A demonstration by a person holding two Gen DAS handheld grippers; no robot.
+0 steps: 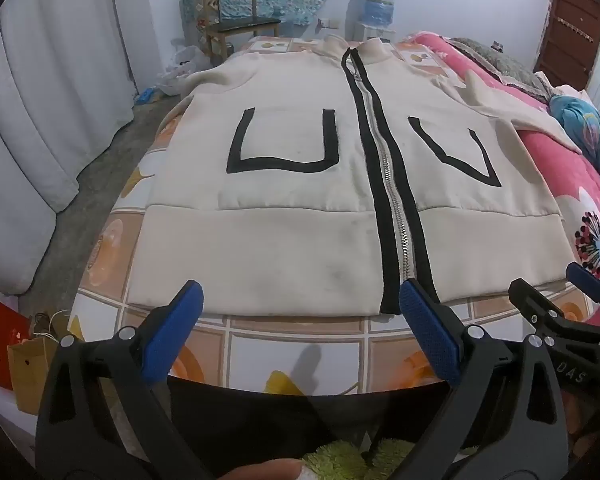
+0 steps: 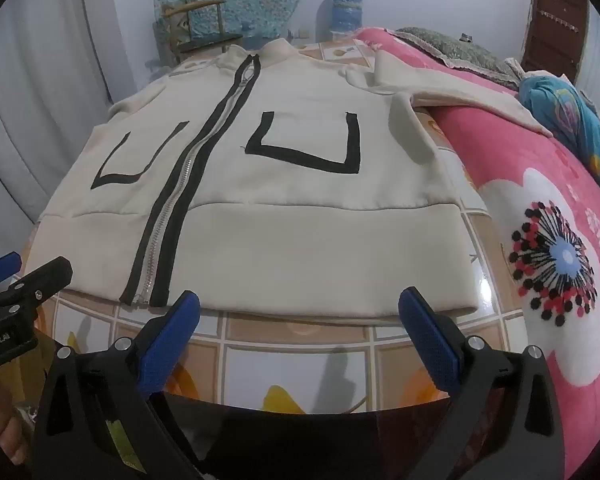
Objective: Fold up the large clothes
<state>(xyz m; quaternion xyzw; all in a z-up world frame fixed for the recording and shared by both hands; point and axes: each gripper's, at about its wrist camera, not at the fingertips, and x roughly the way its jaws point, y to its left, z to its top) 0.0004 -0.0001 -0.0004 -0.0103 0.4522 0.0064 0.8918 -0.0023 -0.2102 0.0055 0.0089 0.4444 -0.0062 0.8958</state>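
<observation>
At the bottom of the left wrist view, the left gripper (image 1: pixel 300 300) has its blue-padded fingers (image 1: pixel 172 332) spread wide apart with nothing between them. They hover over a bare strip of the tiled-pattern bench (image 1: pixel 292 344), just short of the garment's near hem. The right gripper (image 2: pixel 300 300) stands likewise at the bottom of the right wrist view, fingers (image 2: pixel 432 344) fully apart and empty, above the same bare strip. Each gripper shows in the other's view, at the lower right edge and the lower left edge respectively, so the two sit side by side. The cream jacket (image 1: pixel 300 184) lies flat and front-up on the bench, filling the middle of both views. Its hem runs parallel to the bench's near edge and its collar points to the top of the frame. A black-bordered zipper (image 1: pixel 384 184) runs from hem to collar, closed. A black U-shaped pocket outline (image 1: pixel 280 148) sits on either side of the zipper. One sleeve (image 2: pixel 452 88) extends toward the upper right and rests on a pink flowered blanket (image 2: pixel 560 240), which borders the bench along the right side. On the left, the bench edge drops to the floor (image 1: pixel 100 168), with white curtains (image 1: pixel 40 100) beyond. At the far end stand a wooden chair (image 1: pixel 236 20) and a water dispenser (image 1: pixel 374 8), with a brown door (image 1: pixel 568 32) in the upper right.
</observation>
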